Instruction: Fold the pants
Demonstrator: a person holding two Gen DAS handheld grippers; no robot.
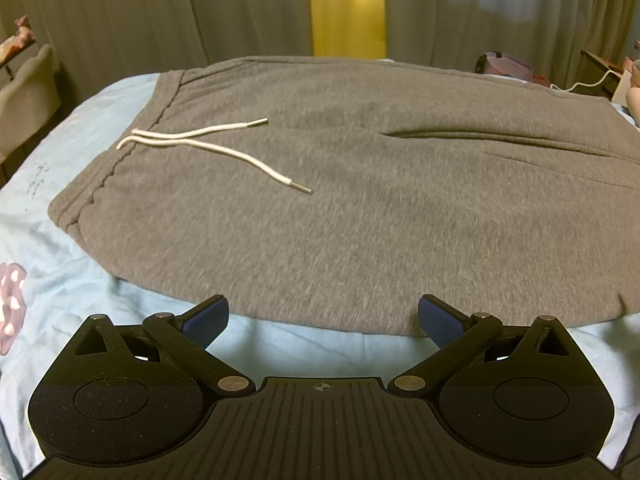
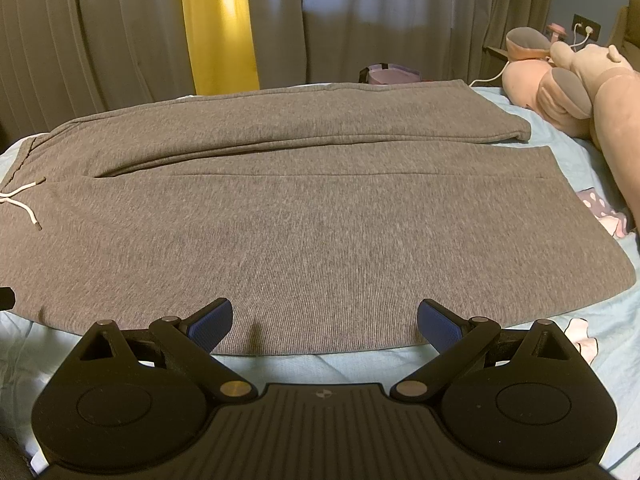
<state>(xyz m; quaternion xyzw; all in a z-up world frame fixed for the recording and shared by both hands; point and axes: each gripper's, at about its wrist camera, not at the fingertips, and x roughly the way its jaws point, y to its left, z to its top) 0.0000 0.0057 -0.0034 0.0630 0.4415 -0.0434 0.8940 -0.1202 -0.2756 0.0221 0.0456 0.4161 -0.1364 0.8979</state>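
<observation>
The grey pants (image 2: 304, 232) lie flat on the bed (image 1: 60, 280), waistband at 9 o'clock and leg ends at 3 o'clock, not yet folded. The left gripper (image 1: 323, 316) and right gripper (image 2: 324, 320) hover at the near edge with fingers wide apart and empty, so I think each should pinch this edge and carry it evenly over the far leg. Grey curtains (image 2: 120, 40) hang at 12 o'clock, and a pink plush toy (image 2: 568, 88) lies at 2 o'clock.

Pants (image 2: 304, 232) flat on bed (image 2: 360, 364) — plush toy (image 2: 560, 88) right
</observation>
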